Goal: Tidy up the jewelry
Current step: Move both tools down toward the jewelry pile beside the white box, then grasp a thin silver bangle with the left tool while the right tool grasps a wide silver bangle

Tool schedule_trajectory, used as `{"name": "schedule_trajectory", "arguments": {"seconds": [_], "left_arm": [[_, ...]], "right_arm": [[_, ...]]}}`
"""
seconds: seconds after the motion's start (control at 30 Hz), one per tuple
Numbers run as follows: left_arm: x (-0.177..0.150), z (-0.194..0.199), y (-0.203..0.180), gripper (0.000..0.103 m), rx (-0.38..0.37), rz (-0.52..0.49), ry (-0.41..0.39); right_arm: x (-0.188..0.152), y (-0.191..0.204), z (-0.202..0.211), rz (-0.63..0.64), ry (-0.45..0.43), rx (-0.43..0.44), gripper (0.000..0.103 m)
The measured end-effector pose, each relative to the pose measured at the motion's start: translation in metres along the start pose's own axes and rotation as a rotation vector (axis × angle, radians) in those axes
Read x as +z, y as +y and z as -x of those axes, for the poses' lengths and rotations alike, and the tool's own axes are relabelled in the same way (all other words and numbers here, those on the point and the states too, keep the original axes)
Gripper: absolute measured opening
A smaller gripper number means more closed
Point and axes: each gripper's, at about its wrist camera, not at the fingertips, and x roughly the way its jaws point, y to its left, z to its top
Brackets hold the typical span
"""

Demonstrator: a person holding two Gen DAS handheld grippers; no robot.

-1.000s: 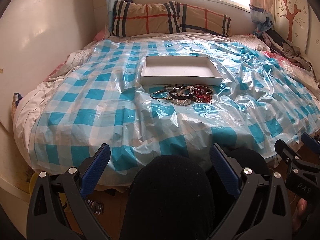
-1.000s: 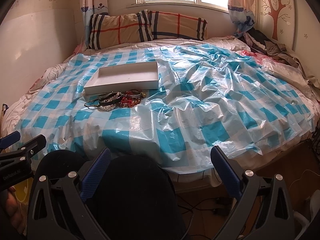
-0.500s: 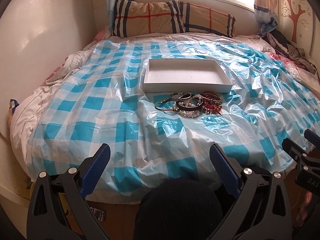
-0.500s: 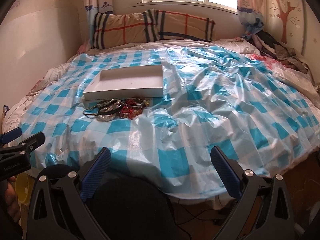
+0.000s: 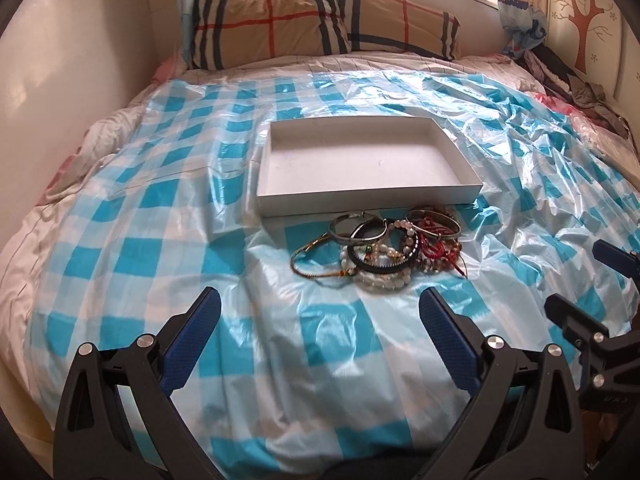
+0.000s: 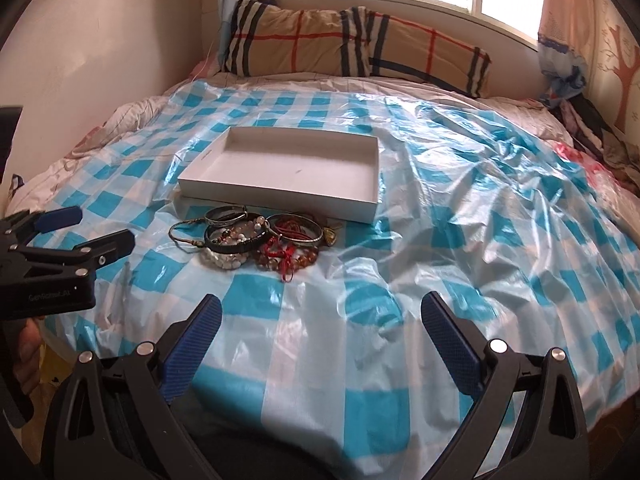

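Observation:
A heap of bracelets and bangles [image 5: 378,246] [image 6: 260,242] lies on the blue-and-white checked plastic sheet, just in front of a shallow white box [image 5: 362,164] [image 6: 288,172] with nothing in it. The heap holds metal bangles, a black band, pearl strands and red cord pieces. My left gripper [image 5: 320,320] hangs open over the sheet, a short way before the heap. Open too, my right gripper [image 6: 320,324] hovers nearer the bed's front edge, with the heap ahead to its left. Each gripper shows at the side of the other's view.
The sheet [image 5: 160,220] covers a bed with rumpled folds on the right. Plaid pillows [image 5: 320,24] lie under the window at the far end. A white wall [image 5: 60,80] bounds the left side. Clothes [image 5: 580,88] are piled at the far right.
Both grippers have moved forward and up over the bed, toward the heap and the box. The dark shape low in the views has dropped almost out of sight. The fingers stayed apart.

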Motion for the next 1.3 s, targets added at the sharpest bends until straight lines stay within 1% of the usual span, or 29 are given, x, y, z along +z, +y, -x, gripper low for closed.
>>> {"name": "schedule_trajectory", "arguments": {"seconds": [0.07,0.23,0.27,0.3,0.33,0.37,0.43,0.47,0.7,0.87,0.9,0.93,0.97,1.0,1.1,1.23,1.3], "left_arm": [[0.007,-0.015,-0.004,0.095,-0.02,-0.015,0.012],[0.022,-0.048,-0.012,0.095,-0.04,-0.037,0.025],[0.025,-0.054,-0.013,0.095,-0.046,-0.038,0.027],[0.028,-0.059,-0.015,0.095,-0.051,-0.039,0.029],[0.03,-0.065,-0.016,0.095,-0.054,-0.044,0.033],[0.032,-0.069,-0.017,0.095,-0.052,-0.047,0.036],[0.034,-0.076,-0.02,0.095,-0.052,-0.049,0.041],[0.033,-0.077,-0.02,0.095,-0.055,-0.045,0.043],[0.039,-0.1,-0.022,0.095,-0.056,-0.038,0.052],[0.049,-0.13,-0.022,0.095,-0.069,-0.034,0.089],[0.049,-0.136,-0.022,0.088,-0.078,-0.033,0.103],[0.048,-0.141,-0.022,0.079,-0.09,-0.029,0.117],[0.048,-0.147,-0.022,0.06,-0.118,-0.025,0.142],[0.047,-0.149,-0.022,0.059,-0.127,-0.022,0.154],[0.041,-0.143,-0.02,0.059,-0.14,-0.022,0.137],[0.028,-0.124,-0.009,0.059,-0.142,-0.001,0.123],[0.02,-0.115,-0.002,0.059,-0.13,0.01,0.116]], "right_arm": [[0.007,0.003,-0.016,0.029,0.011,-0.002,0.095],[0.018,0.004,-0.05,0.06,0.04,0.012,0.094],[0.019,0.003,-0.055,0.064,0.043,0.016,0.091],[0.02,0.003,-0.061,0.068,0.048,0.021,0.084],[0.021,0.003,-0.066,0.07,0.054,0.031,0.081],[0.023,0.002,-0.072,0.069,0.063,0.034,0.078],[0.024,0.001,-0.079,0.071,0.068,0.04,0.077],[0.025,0.001,-0.082,0.077,0.067,0.046,0.075],[0.03,0.004,-0.095,0.102,0.073,0.045,0.075],[0.031,0.002,-0.102,0.09,0.084,0.046,0.075],[0.031,0.002,-0.103,0.089,0.087,0.047,0.075],[0.031,0.003,-0.105,0.089,0.09,0.048,0.075],[0.031,0.003,-0.105,0.09,0.092,0.048,0.074],[0.031,0.003,-0.106,0.09,0.095,0.05,0.074],[0.031,0.004,-0.106,0.097,0.095,0.051,0.074],[0.034,0.007,-0.103,0.11,0.086,0.064,0.074],[0.035,0.01,-0.103,0.121,0.085,0.07,0.075]]}}
